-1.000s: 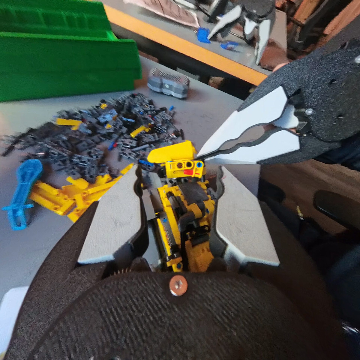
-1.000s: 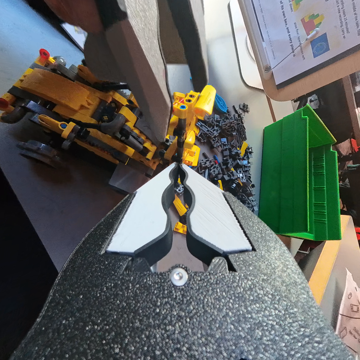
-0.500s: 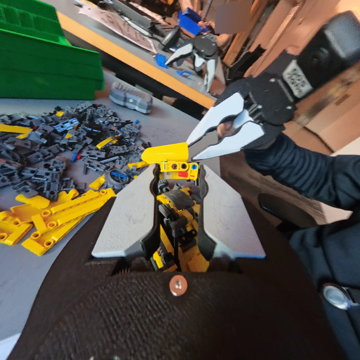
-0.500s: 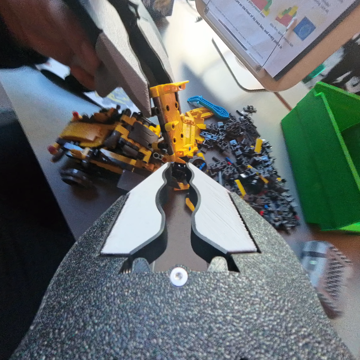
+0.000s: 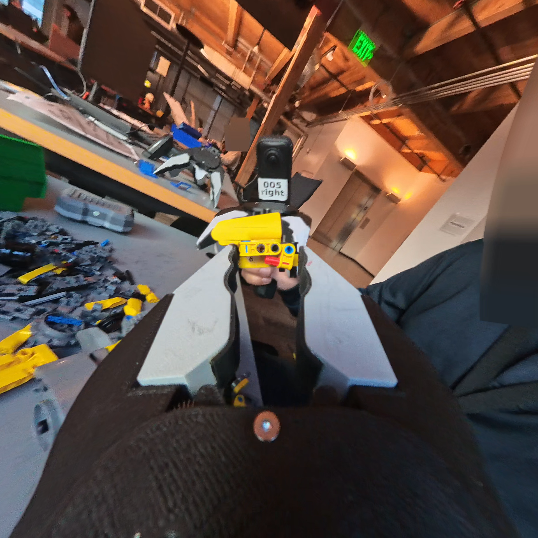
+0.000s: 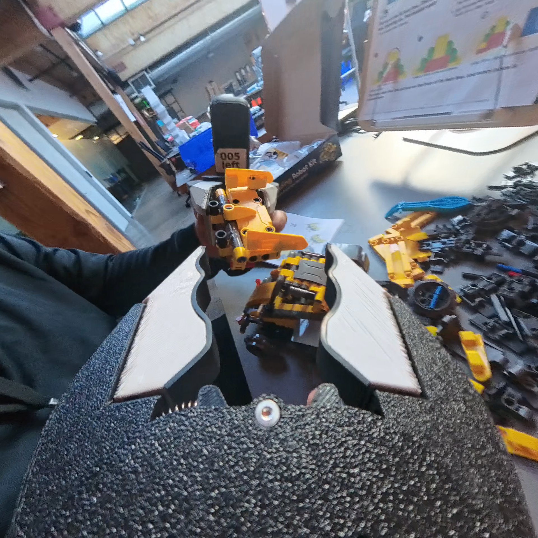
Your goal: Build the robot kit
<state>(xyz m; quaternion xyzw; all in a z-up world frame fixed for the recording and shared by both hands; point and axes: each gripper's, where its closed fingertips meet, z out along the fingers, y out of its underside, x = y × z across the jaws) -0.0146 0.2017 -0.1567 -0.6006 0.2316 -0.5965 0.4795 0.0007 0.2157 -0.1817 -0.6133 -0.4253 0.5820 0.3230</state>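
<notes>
The left gripper (image 5: 266,256) fingers now clamp a small yellow brick assembly (image 5: 263,243) lifted off the larger yellow model (image 6: 291,294), which stays on the surface (image 6: 378,186) at frame centre. The right gripper (image 6: 265,262) has spread wide and holds nothing, backed away, facing the raised piece.

Grey table (image 6: 378,186) carries loose bricks (image 6: 495,262), a yellow model (image 6: 291,294), a booklet (image 6: 314,230).

black textured gripper bodies, grey jaws, dk sleeves (image 6: 72,270).
</notes>
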